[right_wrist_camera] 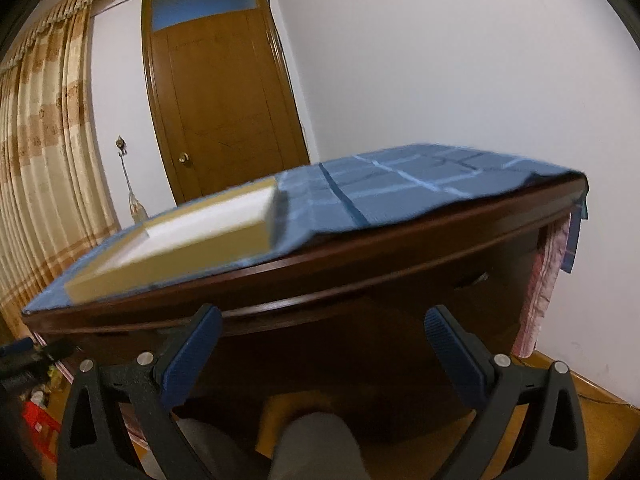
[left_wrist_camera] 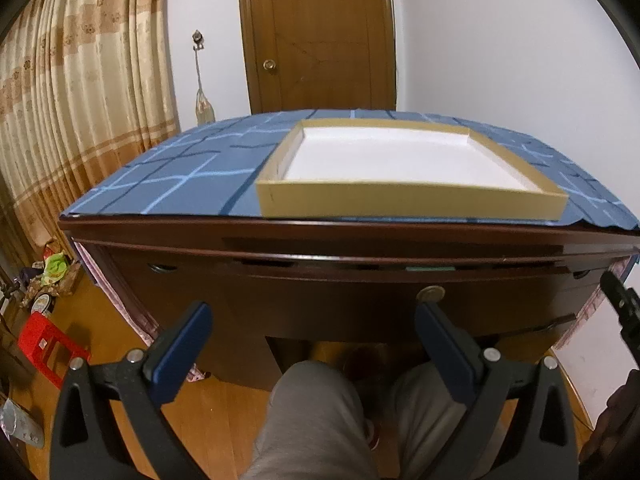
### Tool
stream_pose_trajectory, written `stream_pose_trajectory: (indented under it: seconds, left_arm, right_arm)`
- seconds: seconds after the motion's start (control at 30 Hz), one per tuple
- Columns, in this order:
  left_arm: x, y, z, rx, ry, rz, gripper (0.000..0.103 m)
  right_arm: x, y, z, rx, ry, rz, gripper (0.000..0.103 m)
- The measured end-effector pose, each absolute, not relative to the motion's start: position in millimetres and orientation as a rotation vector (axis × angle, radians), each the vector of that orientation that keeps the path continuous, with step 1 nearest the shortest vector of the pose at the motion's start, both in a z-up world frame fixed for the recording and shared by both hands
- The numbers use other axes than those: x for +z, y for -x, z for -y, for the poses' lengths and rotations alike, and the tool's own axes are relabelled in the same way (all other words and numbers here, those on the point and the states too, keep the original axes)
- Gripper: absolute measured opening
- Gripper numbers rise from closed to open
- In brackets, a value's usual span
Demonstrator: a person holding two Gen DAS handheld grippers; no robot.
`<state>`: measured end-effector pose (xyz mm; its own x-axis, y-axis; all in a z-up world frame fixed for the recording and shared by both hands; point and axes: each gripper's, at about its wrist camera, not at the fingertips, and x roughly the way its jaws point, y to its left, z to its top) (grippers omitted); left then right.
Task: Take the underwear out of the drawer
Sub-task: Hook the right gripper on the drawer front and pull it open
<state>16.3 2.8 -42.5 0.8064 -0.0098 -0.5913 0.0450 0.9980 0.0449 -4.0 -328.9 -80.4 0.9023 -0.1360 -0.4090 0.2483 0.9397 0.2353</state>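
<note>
A dark wooden desk holds the drawer, whose front carries a round brass knob. A narrow dark gap runs above the drawer front, and a pale green strip shows in it. No underwear is in sight. My left gripper is open in front of the drawer, its right finger just below the knob and holding nothing. My right gripper is open too, low before the desk's right part and empty. It shows at the far right of the left wrist view.
An empty shallow cardboard box with a white floor sits on the blue checked cloth at the desk's front edge. A person's grey-trousered knees are under the desk. A red stool and clutter lie on the floor to the left.
</note>
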Motion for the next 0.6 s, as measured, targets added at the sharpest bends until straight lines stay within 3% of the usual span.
stream_pose_trajectory:
  seconds: [0.2, 0.6]
  left_arm:
    - [-49.5, -24.5, 0.4, -0.013, -0.065, -0.621, 0.103]
    - [-59.8, -38.7, 34.9, -0.106, -0.13, -0.611, 0.103]
  right_arm:
    - [-120.8, -24.2, 356.5, -0.16, -0.218, -0.499, 0.102]
    - [-145.0, -65.9, 389.3, 0.008, -0.187, -0.502, 0.102]
